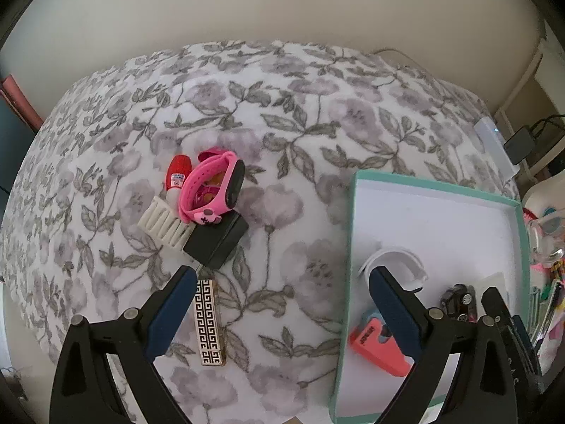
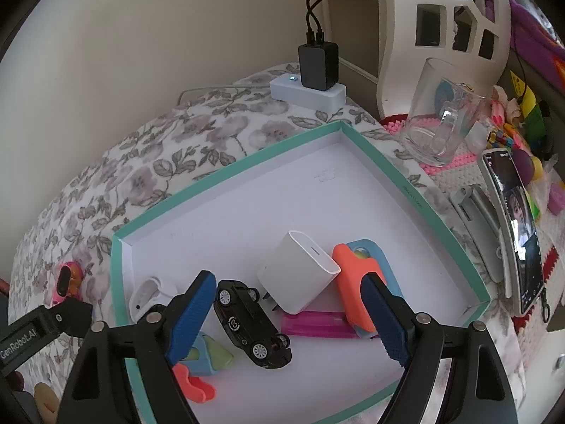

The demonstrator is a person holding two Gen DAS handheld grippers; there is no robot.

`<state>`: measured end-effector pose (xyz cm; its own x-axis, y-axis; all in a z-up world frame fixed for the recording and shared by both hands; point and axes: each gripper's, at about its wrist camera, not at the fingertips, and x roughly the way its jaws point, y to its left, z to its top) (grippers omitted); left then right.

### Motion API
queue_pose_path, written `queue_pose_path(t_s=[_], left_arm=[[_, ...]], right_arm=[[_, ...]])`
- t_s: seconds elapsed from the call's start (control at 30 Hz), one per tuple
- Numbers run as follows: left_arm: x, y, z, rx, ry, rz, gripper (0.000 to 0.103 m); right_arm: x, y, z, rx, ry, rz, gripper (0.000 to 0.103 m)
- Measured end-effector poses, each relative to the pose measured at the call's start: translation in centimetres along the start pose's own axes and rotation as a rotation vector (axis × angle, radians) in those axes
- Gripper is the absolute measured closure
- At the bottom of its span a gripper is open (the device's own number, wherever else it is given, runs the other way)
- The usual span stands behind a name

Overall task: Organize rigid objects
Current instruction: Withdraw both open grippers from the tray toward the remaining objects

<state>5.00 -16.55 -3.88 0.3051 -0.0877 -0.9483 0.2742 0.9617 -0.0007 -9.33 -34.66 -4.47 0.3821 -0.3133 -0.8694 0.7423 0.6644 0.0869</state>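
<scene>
A shallow teal-rimmed box (image 2: pixel 226 183) lies on the flowered cloth. My right gripper (image 2: pixel 287 289) hovers open over its near end. A black toy car (image 2: pixel 252 325) lies between the fingers, untouched. A white charger cube (image 2: pixel 300 275), an orange-and-blue clip (image 2: pixel 356 282), a pink lighter (image 2: pixel 317 323) and a white curved piece (image 2: pixel 148 295) also lie inside. My left gripper (image 1: pixel 282 282) is open above the cloth, beside the box's (image 1: pixel 349 247) left wall. Ahead of it lie a Greek-key patterned bar (image 1: pixel 210 321), a black block (image 1: pixel 217 243), a pink watch (image 1: pixel 212 183), a white comb piece (image 1: pixel 164 224) and a red tube (image 1: pixel 178 175).
A white power strip with a black adapter (image 2: pixel 307 92) sits at the cloth's far corner by the wall. Right of the box stand a glass mug (image 2: pixel 441 123), a propped phone (image 2: pixel 519 229), a white basket (image 2: pixel 445 17) and colourful clutter. The bare flowered cloth (image 1: pixel 282 106) stretches toward the wall.
</scene>
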Motion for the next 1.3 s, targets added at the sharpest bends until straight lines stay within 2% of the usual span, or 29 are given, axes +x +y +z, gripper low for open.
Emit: queue_pose_path(t_s=[0.1,0.13,0.17,0.23,0.33,0.37,0.57,0.73,0.87,1.0,1.3], left_arm=[[0.4,0.1,-0.1,-0.001,0.016,0.011,0.005],[0.5,0.2,-0.1,-0.002,0.020,0.014,0.005],[0.5,0.2,-0.1,-0.001,0.019,0.015,0.005],[0.5,0.2,-0.1,0.003,0.014,0.020,0.005],[0.6,0.3,0.0,0.002,0.016,0.016,0.004],[0.6,0.5,0.0,-0.004,0.017,0.009,0.000],[0.3,1.7,0.6,-0.044,-0.004,-0.014,0.000],[-0.7,4.9,1.6,-0.116,-0.024,-0.041,0.000],[-1.8,8.4,2.4,-0.178,-0.058,0.001,0.000],[-2.4,12.2,2.9,-0.221,-0.061,0.099,0.000],[-2.3,17.3,2.7,-0.300,-0.049,0.144,0.000]], right_arm=[[0.2,0.1,-0.1,-0.013,0.005,-0.006,0.016],[0.2,0.2,-0.1,-0.017,0.005,-0.007,0.013],[0.2,0.2,-0.1,-0.022,0.004,-0.011,0.005],[0.1,0.3,-0.2,-0.030,-0.008,-0.018,0.000],[0.0,0.4,-0.1,-0.038,-0.014,-0.022,0.000],[0.0,0.4,-0.1,-0.040,-0.012,-0.023,0.000],[0.0,0.5,-0.3,-0.055,-0.011,-0.035,0.000],[-0.6,1.0,-0.2,-0.068,-0.027,-0.032,0.000],[-1.9,2.2,0.0,-0.079,-0.067,-0.008,0.000],[-3.3,4.6,0.0,-0.124,-0.113,0.022,0.000],[-4.1,12.6,-2.2,-0.302,-0.101,0.137,0.000]])
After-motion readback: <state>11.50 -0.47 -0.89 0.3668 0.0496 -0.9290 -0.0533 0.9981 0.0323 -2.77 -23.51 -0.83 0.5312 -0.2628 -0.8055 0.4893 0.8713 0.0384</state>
